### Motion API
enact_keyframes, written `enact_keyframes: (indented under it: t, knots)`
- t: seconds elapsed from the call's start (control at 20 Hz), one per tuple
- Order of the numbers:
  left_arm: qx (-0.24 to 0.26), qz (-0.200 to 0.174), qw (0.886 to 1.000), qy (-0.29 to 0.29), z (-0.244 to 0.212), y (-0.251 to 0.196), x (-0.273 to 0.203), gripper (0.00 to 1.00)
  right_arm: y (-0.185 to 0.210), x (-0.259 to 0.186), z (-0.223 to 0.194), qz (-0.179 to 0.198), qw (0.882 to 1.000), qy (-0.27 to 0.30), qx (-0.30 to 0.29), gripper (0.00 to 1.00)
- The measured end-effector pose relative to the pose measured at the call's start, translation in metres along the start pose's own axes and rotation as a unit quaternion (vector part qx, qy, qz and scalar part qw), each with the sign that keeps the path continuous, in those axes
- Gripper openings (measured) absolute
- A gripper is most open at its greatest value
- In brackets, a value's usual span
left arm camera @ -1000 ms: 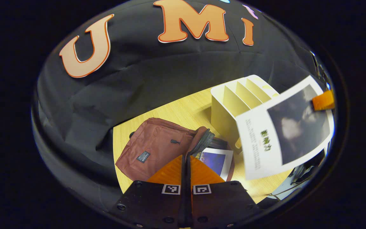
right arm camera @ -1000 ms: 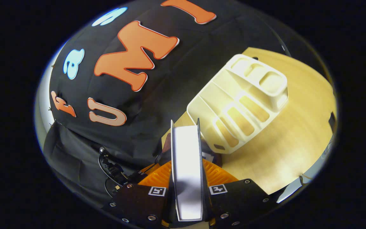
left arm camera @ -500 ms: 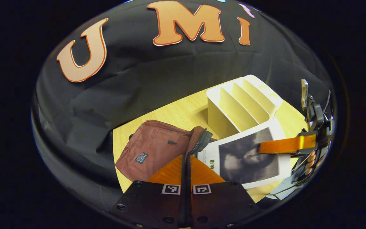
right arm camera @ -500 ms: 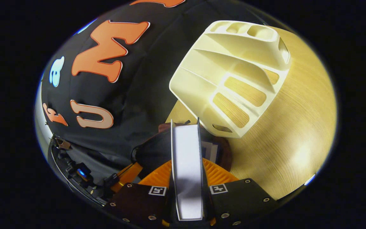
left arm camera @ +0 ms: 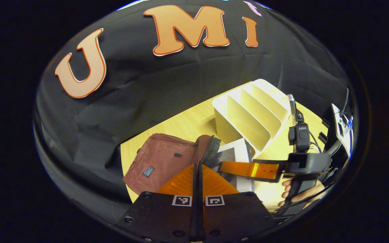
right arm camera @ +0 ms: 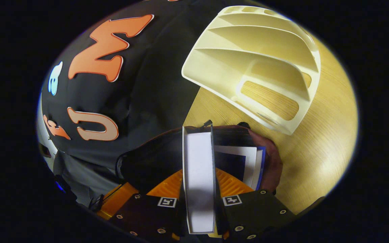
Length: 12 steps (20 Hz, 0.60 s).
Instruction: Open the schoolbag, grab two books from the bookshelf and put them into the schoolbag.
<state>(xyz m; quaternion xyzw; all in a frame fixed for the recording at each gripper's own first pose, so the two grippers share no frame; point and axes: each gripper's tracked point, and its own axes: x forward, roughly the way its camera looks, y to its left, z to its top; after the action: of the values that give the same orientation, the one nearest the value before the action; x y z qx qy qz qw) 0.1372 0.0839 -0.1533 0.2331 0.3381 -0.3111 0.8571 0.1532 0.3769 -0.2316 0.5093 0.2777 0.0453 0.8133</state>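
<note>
We count one schoolbag (left arm camera: 160, 162), maroon, lying near the bench's (left arm camera: 187, 123) left edge with its zipped mouth open. We count one bookshelf (left arm camera: 252, 114), a cream rack standing toward the bench's far edge; in the left gripper view it shows four upright slots. We count two books: one book (right arm camera: 199, 179) with its white page edge facing the right gripper view, held over the bag's opening, and a second book (right arm camera: 245, 162) with a dark blue cover lying inside the bag. We count two grippers: the left gripper (left arm camera: 198, 172) and the right gripper (right arm camera: 199, 189). We count one hand (left arm camera: 302, 192), near the bench's right edge.
</note>
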Motion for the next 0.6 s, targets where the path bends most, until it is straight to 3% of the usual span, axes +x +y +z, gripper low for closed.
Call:
enact_keyframes:
  t: [0.3, 0.5, 0.6]
  knots:
    - [0.006, -0.005, 1.0, -0.006, 0.0, -0.005, -0.001, 0.01, 0.003, 0.024, 0.002, -0.011, 1.0, -0.02, 0.013, 0.35]
    - [-0.01, 0.003, 1.0, -0.009, 0.0, 0.003, 0.001, 0.01, -0.014, 0.02, -0.008, -0.068, 0.998, 0.002, 0.018, 0.38]
    - [-0.013, 0.004, 1.0, -0.005, -0.003, 0.003, 0.001, 0.01, -0.03, 0.013, -0.015, -0.121, 0.992, 0.026, -0.013, 0.5]
